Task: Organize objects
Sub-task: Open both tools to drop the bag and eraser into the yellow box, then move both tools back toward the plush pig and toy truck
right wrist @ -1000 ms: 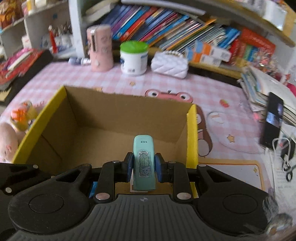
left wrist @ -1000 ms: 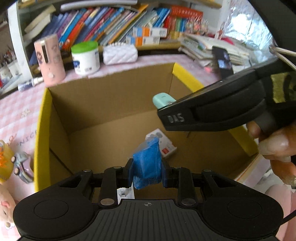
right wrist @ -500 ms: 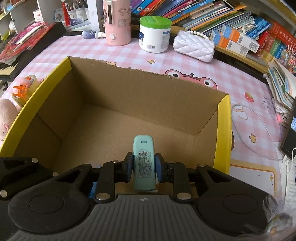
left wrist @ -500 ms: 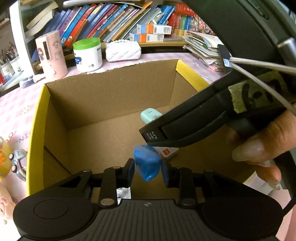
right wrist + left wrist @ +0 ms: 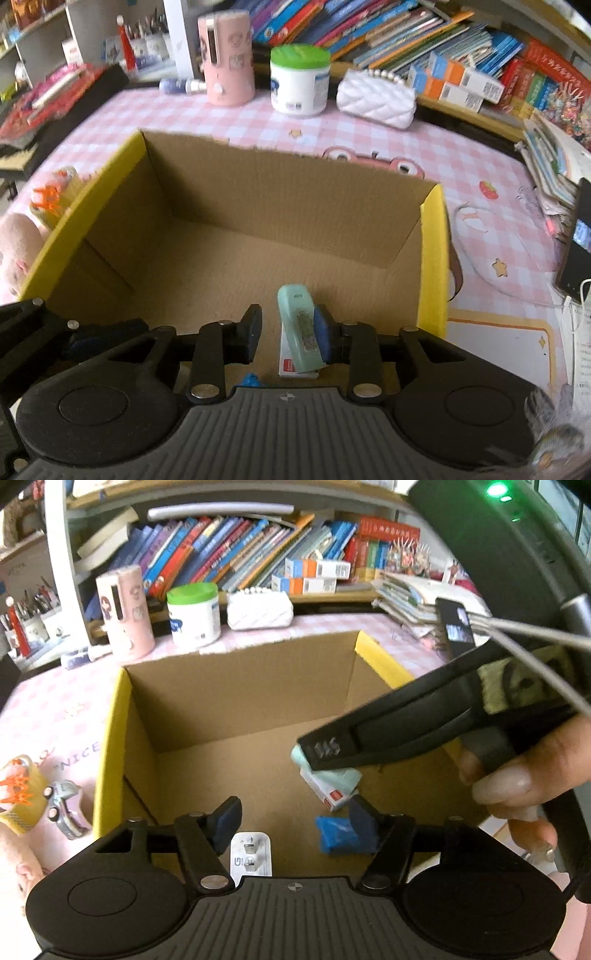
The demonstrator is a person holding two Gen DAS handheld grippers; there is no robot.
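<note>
A cardboard box (image 5: 236,686) with yellow flaps stands open on the pink checked table; it also shows in the right wrist view (image 5: 258,199). My left gripper (image 5: 295,823) is open over the box's near side. A crumpled blue object (image 5: 338,834) lies on the box floor by its right finger. My right gripper (image 5: 288,332) is open. A mint green stapler (image 5: 301,332) leans against its right finger, on top of a small white and red box (image 5: 291,363). The stapler (image 5: 332,775) shows under the right gripper's body in the left wrist view.
A white plug (image 5: 251,854) lies on the box floor. Behind the box stand a pink cylinder (image 5: 227,59), a green-lidded white jar (image 5: 299,79) and a white quilted purse (image 5: 376,98), before a bookshelf. Plush toys (image 5: 22,243) and a toy car (image 5: 62,805) sit left. A phone (image 5: 578,240) lies right.
Both grippers opened. The blue object dropped from the left gripper onto the box floor. The stapler was let go by the right gripper and rests on the white box.
</note>
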